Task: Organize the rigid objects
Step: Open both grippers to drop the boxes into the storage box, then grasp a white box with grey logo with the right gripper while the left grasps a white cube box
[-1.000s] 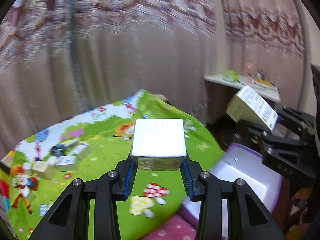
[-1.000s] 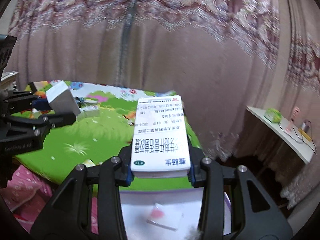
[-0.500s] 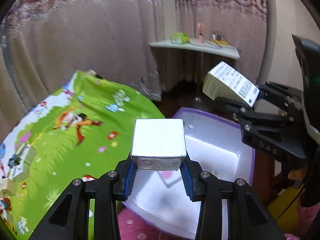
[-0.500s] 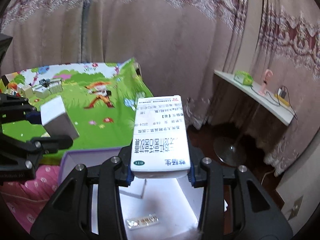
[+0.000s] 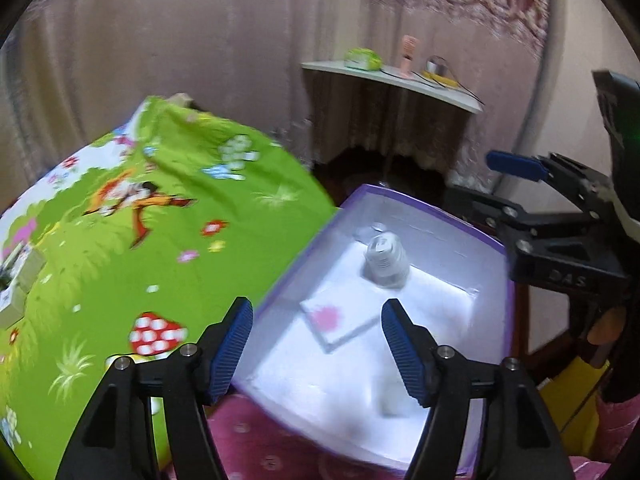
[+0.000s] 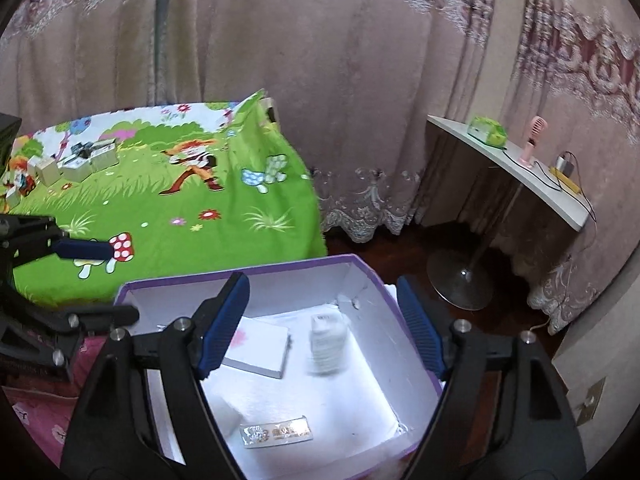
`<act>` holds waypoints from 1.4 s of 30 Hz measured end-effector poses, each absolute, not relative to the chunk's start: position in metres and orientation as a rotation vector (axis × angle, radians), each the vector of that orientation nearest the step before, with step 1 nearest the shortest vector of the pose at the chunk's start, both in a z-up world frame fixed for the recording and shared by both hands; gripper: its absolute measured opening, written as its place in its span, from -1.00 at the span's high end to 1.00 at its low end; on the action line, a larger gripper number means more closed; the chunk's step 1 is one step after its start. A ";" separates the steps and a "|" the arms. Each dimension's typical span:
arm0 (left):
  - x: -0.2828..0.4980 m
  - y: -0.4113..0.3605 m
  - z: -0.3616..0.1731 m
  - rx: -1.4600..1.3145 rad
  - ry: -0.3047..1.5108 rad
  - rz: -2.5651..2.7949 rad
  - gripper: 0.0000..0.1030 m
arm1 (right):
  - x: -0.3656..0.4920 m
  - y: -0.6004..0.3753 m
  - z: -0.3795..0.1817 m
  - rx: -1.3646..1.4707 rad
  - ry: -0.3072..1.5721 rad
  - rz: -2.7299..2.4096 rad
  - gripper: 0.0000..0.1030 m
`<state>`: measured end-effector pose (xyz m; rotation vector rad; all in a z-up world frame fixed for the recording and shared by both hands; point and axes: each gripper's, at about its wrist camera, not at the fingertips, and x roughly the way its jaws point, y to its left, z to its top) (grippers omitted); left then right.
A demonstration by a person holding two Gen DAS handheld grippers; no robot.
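Observation:
A purple-rimmed box with a white inside [image 5: 424,208] [image 6: 248,270] lies below both grippers. My left gripper [image 5: 316,316] hangs over its near left edge, jaws opening, nothing between them. My right gripper [image 6: 320,294] is above the box, jaws opening and empty too. A blurred white medicine box [image 6: 326,344] [image 5: 384,262] is dropping inside, apart from the pads. A flat white box with a pink mark [image 6: 260,344] [image 5: 336,320] and a gold-labelled strip [image 6: 276,432] lie on the bottom. A blurred white shape [image 5: 392,396] sits near the front wall. Several small boxes [image 6: 80,160] remain on the green mat.
The green cartoon mat [image 6: 180,208] spreads left of the box, with pink fabric [image 5: 256,440] in front. A white shelf [image 6: 520,176] with a green item and a pink fan stands at the right. A round metal stand base [image 6: 460,284] rests on the dark floor; curtains hang behind.
Both grippers came down over the purple box and opened. The left let go of its silver-white box, the right of its medicine box; both have dropped out of the jaws.

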<state>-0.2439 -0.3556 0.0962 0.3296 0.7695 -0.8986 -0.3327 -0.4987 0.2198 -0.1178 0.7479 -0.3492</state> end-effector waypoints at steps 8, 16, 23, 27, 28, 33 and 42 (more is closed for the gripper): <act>-0.164 -0.240 0.088 0.108 0.758 -0.533 -0.44 | -0.275 -0.426 0.203 -0.166 0.806 -0.107 -0.59; -0.098 -0.043 0.062 -0.113 0.705 0.019 -0.52 | -0.184 -0.325 0.139 -0.162 0.965 0.192 -0.60; -0.094 0.085 0.038 -0.273 0.720 0.314 -0.57 | -0.124 -0.256 0.091 -0.158 1.043 0.309 -0.60; -0.062 0.108 0.030 -0.221 0.738 0.360 -0.58 | -0.110 -0.235 0.079 -0.141 1.051 0.324 -0.60; -0.050 0.111 0.026 -0.201 0.756 0.361 -0.58 | -0.105 -0.229 0.075 -0.145 1.056 0.331 -0.60; -0.001 0.115 0.015 -0.176 0.832 0.322 -0.58 | -0.088 -0.216 0.065 -0.197 1.055 0.331 -0.62; -0.018 0.117 0.011 -0.201 0.859 0.300 0.17 | -0.022 -0.188 0.057 -0.221 1.019 0.404 -0.72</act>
